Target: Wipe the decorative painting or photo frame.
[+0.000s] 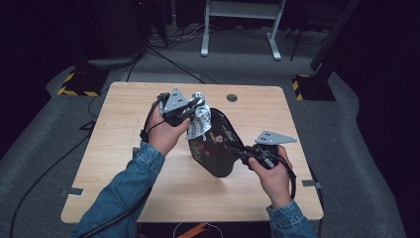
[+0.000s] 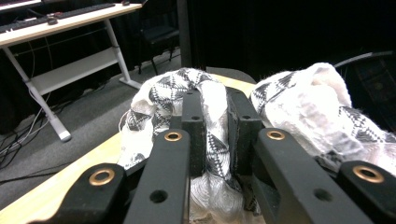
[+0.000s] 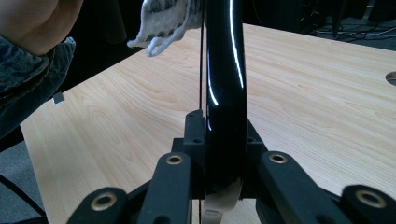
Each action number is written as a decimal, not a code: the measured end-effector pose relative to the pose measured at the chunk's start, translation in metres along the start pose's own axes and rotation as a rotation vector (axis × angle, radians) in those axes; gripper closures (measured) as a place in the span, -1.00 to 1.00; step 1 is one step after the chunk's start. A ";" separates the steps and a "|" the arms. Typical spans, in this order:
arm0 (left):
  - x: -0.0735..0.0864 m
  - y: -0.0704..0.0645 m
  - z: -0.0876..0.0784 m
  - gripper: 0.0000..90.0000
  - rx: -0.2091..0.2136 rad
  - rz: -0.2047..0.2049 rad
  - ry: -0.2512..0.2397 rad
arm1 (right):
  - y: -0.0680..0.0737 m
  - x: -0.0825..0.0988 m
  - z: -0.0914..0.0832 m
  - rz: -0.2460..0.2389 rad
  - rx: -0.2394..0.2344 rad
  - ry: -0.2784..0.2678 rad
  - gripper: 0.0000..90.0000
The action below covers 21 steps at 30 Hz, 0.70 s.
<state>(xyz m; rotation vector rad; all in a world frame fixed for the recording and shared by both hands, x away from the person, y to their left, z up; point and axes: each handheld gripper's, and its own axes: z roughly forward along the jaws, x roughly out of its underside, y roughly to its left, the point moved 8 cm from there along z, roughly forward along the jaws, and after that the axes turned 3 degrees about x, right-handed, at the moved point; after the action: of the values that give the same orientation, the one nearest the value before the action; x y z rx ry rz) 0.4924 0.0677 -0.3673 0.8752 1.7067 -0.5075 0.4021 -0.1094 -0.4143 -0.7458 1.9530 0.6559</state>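
Left tool point(image 1: 194, 110) pinches soft, limp cloth point(image 1: 199, 121) against glossy black tray point(image 1: 215, 146), held on edge over counter point(image 1: 124, 148) by right tool point(image 1: 237, 151); tray stiff, likely slippery—grip rim.

Dim room, grey carpet floor point(image 1: 44, 129), white-legged desk point(image 1: 242, 10) behind wooden table point(image 1: 124, 99).

The right tongs point(image 3: 219, 154) hide part of the black tray point(image 3: 224, 93) rim, whose top the frame cuts off. In the left gripper view, the patterned cloth point(image 2: 210, 154) covers the tray beneath it.
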 end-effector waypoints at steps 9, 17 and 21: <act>0.016 0.003 -0.002 0.78 0.002 -0.009 0.032 | 0.000 0.000 0.000 -0.001 0.000 0.001 0.79; 0.025 0.005 -0.005 0.78 0.006 -0.019 0.038 | 0.000 0.000 0.001 0.001 -0.002 0.001 0.79; 0.028 0.005 -0.007 0.78 0.009 -0.024 0.042 | 0.000 -0.001 0.002 -0.001 -0.004 0.001 0.79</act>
<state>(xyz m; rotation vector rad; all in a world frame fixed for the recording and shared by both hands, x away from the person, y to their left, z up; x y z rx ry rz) 0.4884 0.0841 -0.3915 0.8780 1.7560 -0.5160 0.4035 -0.1084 -0.4145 -0.7500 1.9523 0.6593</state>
